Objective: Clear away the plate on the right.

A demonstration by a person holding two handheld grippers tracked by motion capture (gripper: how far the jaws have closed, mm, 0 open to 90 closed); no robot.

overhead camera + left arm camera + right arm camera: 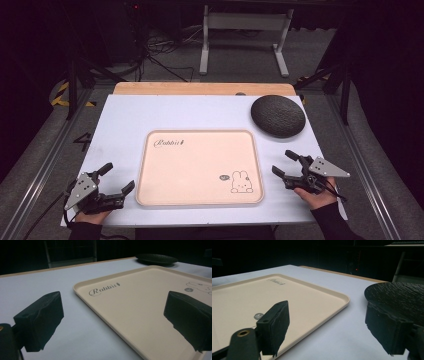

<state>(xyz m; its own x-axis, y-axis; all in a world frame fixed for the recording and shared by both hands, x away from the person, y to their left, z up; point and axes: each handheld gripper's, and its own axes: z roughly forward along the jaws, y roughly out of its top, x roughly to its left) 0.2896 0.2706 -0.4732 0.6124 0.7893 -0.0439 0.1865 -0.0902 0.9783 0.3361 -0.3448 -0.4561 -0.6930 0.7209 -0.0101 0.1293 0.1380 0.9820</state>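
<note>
A: Where does the dark round plate (278,115) sit?

B: At the far right of the white table (125,120), just beyond the tray's far right corner and apart from it. It is a textured black dish, lying flat with nothing on it. Being round, it has no long axis to line up with.

A: And which way from the jaws?

B: It lies ahead of the right gripper (286,164) — farther up the table and slightly left of that hand. In the right gripper view the plate (397,296) rises just behind the right-hand jaw. The left gripper (119,180) is well apart from it, at the near left corner, with the whole beige Rabbit tray (150,165) between. So the right hand is much the nearer, I'd judge the one to reach.

A: The jaws?

B: Both pairs stand wide apart and hold nothing. The right gripper's jaws touch neither tray nor plate; the left gripper's jaws straddle the tray's near left edge (82,293) in its own view — open, touching nothing I can see.
</note>
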